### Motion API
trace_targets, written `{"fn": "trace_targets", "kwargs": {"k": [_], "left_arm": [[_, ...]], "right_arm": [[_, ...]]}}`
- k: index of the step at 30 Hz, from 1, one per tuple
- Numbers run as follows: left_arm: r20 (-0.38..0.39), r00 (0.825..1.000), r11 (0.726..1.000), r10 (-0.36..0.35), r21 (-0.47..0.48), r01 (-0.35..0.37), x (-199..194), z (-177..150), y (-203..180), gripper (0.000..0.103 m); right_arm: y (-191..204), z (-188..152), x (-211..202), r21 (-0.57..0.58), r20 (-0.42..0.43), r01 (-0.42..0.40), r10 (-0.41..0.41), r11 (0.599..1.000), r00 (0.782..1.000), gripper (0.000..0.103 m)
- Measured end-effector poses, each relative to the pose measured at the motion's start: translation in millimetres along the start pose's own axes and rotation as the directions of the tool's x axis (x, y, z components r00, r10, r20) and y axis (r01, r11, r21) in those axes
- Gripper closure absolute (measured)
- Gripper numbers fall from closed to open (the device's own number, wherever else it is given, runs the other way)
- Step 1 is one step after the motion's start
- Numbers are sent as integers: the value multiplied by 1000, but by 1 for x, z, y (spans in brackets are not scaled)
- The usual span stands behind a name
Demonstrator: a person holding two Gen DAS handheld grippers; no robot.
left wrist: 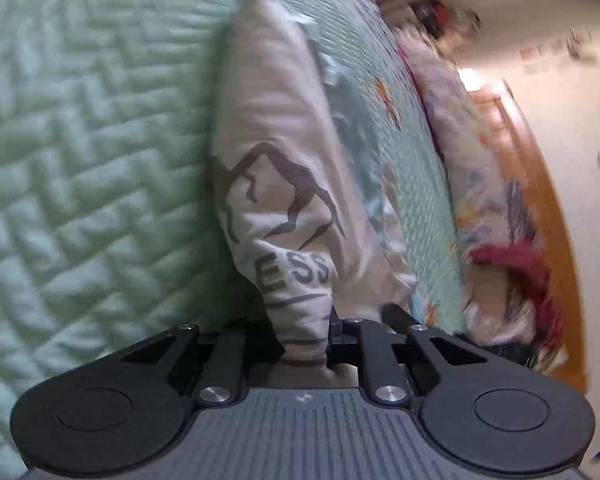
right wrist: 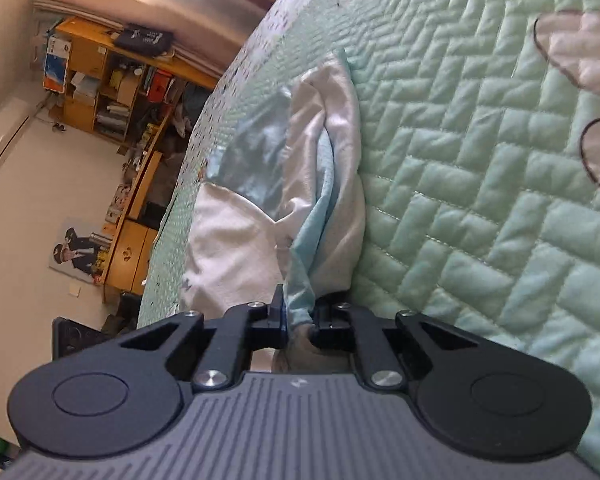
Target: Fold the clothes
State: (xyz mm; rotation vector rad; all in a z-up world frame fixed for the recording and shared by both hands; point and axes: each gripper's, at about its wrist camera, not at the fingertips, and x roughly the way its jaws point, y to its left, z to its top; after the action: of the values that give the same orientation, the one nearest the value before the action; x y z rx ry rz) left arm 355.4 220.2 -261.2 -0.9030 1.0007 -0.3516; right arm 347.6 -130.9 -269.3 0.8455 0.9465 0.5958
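My left gripper (left wrist: 306, 332) is clenched on a bunched end of the beige shirt (left wrist: 276, 152), held above the green quilt (left wrist: 80, 140). My right gripper (right wrist: 298, 316) pinches the white and pale blue cloth (right wrist: 300, 168) in the same way. From each grip the fabric hangs in a long drape stretching straight away along my fingers. The printed lettering is partly folded out of sight, and the room beyond the bed is blurred in the left view.
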Motion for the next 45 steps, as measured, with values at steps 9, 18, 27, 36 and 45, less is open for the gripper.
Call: {"fn": "trace_targets", "kwargs": {"k": [9,18,27,36,45], "left_arm": [[-8,997,997,-75,-26,74,-54,-41,-1,87],[-89,983,986,-163,-57,158,-137,-126,-7,85],[-108,992,996,68,69,-61,-164,-191,18,58],[11,999,941,-36,338,30,-170,-183,-100,19],[-46,990,960,134,255,-118,-118,-224,-30,26]], "right_arm": [[2,-43,-38,163,42,-152,147,975,988,92],[14,-134,-104,324,39,-295,299,899,954,91],[-10,-189,-152,280,-78,-14,37,960,996,79],[86,-156,-180,-68,66,-73,78,995,995,71],[1,-169,-102,177,-14,-38,41,983,999,103]]}}
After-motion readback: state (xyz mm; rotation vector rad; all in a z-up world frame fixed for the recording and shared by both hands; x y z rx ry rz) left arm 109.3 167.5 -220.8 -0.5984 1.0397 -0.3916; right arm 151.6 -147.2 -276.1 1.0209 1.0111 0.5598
